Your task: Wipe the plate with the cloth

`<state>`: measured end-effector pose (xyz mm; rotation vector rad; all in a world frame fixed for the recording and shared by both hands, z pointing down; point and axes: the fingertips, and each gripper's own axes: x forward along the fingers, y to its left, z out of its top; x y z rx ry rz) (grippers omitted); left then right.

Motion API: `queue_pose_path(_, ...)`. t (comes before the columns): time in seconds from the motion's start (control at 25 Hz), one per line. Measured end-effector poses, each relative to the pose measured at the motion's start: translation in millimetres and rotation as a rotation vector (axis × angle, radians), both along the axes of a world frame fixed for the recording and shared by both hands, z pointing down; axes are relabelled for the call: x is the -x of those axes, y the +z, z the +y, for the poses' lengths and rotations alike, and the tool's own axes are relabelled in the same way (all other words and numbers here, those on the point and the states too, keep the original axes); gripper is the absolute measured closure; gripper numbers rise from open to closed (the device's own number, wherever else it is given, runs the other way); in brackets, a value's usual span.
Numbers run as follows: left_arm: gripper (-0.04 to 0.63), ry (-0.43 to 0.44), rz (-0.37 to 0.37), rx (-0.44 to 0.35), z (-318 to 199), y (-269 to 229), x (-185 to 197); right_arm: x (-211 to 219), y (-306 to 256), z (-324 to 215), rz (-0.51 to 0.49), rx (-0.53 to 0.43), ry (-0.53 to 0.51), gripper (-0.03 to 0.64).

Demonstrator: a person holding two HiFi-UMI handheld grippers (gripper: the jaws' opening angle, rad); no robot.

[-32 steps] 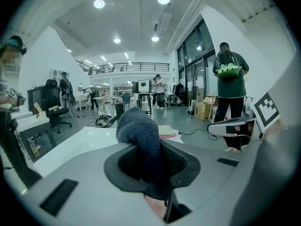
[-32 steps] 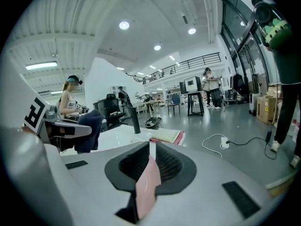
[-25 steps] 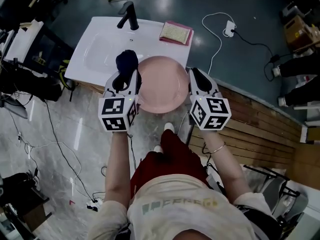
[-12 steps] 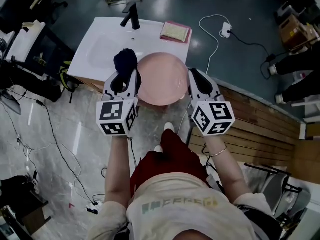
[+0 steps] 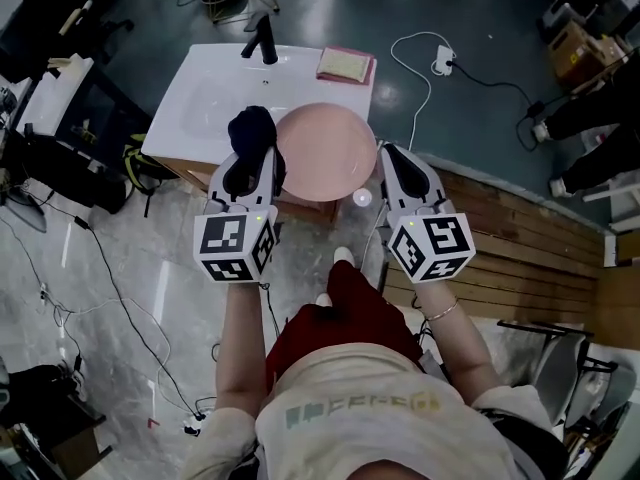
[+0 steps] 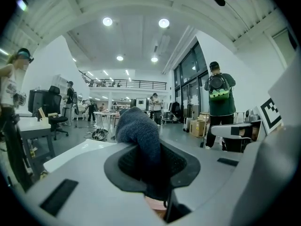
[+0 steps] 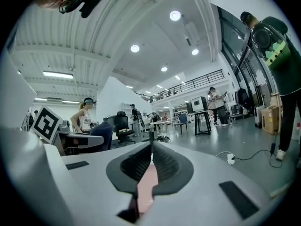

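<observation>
The right gripper, its jaws having just been closing, pinches the rim of the round pink plate while the left gripper clamps a dark blue fuzzy cloth just beside it (wiping not yet begun, I judge), so next the cloth must press onto the plate's face.

The plate at frame centre is pink and smooth with a soft sheen, like glazed ceramic or hard plastic; which of the 2 cannot be told. The cloth at its left edge is dark blue, thick and fuzzy, matt like terry. The white sink at upper left is glossy, its tap matt black. The floor at left is polished and reflective; the planks at right look like matt wood.
</observation>
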<state>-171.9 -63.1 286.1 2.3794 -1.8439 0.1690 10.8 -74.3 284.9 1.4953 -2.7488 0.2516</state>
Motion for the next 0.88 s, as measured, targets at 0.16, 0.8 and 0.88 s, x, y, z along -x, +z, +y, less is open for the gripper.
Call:
queue_pose_path(0.16, 0.515, 0.019, -0.001, -0.009, 18, -3, -8, -2, -1, 19, 0.011, -0.004, -0.007, 0.579)
queue_pose_path(0.8, 0.515, 0.071, 0.020, -0.014, 77, 1, -31, -7, 4, 86, 0.087, -0.020, -0.012, 0.580)
queue_pose_path(0.88, 0.515, 0.074, 0.020, -0.017, 84, 0, -34, -8, 4, 92, 0.085, -0.023, -0.013, 0.580)
